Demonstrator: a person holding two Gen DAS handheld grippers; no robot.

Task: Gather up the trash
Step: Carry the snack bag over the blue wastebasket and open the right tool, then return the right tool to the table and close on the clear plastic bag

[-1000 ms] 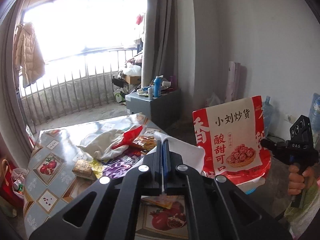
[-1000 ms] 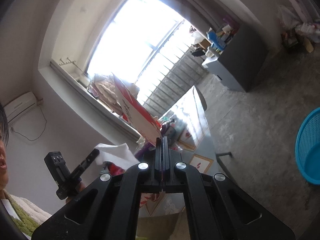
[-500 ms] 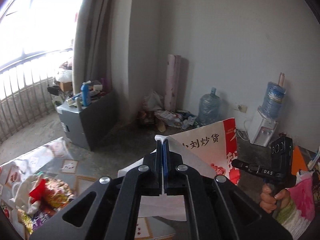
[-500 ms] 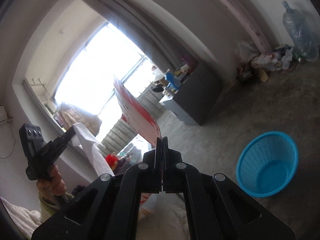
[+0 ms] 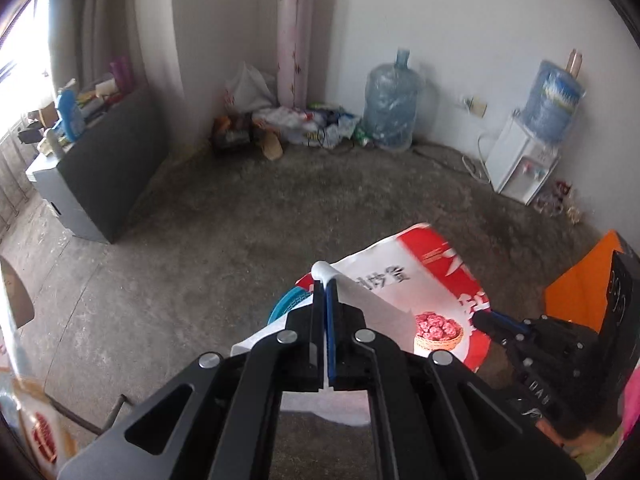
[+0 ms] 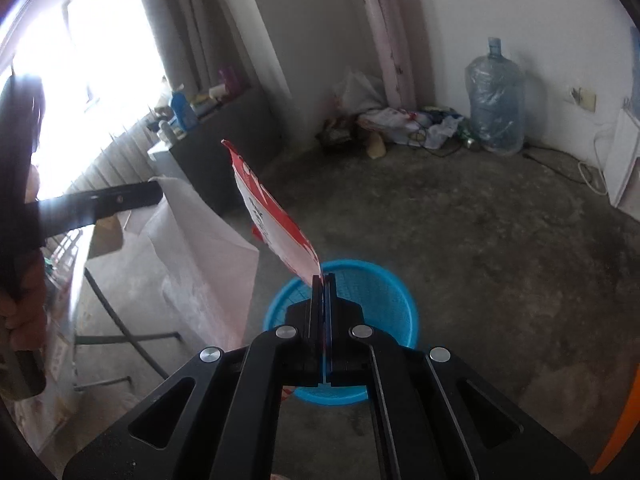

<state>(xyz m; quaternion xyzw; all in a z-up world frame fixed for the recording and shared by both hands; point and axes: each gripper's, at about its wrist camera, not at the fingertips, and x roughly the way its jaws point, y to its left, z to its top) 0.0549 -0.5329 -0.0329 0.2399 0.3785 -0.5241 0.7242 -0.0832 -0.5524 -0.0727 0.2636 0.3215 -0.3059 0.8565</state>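
You have swung both claws from the desk to above the blue basket (image 6: 372,300); left claw (image 5: 325,280) clenched on white paper (image 5: 372,304), right claw (image 6: 323,278) grasping the red snack bag (image 6: 276,220); release next.

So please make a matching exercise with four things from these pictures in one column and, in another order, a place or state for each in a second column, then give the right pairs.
Things
1. white sheet
2. red and white snack bag
3. blue basket
4. water jug

Places or states
A. stands on the floor by the far wall
B. pinched in the left gripper
C. on the floor, below the grippers
D. pinched in the right gripper

Pairs: 1-B, 2-D, 3-C, 4-A
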